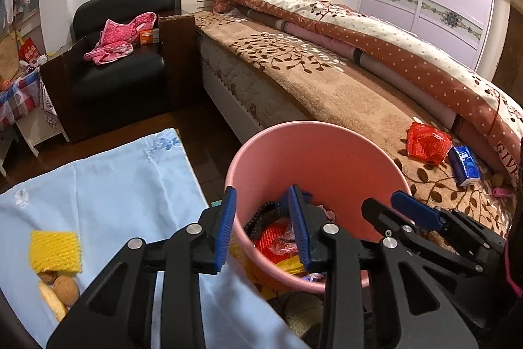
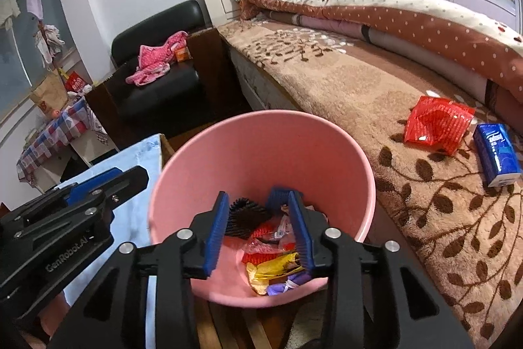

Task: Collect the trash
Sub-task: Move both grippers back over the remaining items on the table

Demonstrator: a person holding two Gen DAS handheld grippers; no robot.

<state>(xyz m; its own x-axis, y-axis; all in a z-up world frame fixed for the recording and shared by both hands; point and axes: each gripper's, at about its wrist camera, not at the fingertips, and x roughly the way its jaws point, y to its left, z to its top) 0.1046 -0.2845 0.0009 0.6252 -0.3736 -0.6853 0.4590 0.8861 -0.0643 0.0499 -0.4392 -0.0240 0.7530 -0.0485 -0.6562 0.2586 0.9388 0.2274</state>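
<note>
A pink bin (image 1: 327, 159) (image 2: 261, 152) stands on the floor beside the bed and holds several wrappers and a black foam net (image 2: 245, 218). My left gripper (image 1: 263, 231) is open and empty over the bin's near rim. My right gripper (image 2: 258, 231) is open and empty above the bin's inside; it also shows in the left wrist view (image 1: 392, 205). A red wrapper (image 1: 428, 144) (image 2: 436, 123) and a blue tissue pack (image 1: 464, 165) (image 2: 497, 154) lie on the bed. A yellow foam net (image 1: 54, 251) with biscuits (image 1: 63, 288) lies on the light blue cloth (image 1: 114, 185).
The bed (image 2: 343, 87) with a brown leaf blanket and a rolled quilt (image 2: 408, 18) fills the right. A black armchair (image 1: 121, 67) with pink clothes stands at the bed's head. A small pink object (image 1: 501, 192) lies near the tissue pack.
</note>
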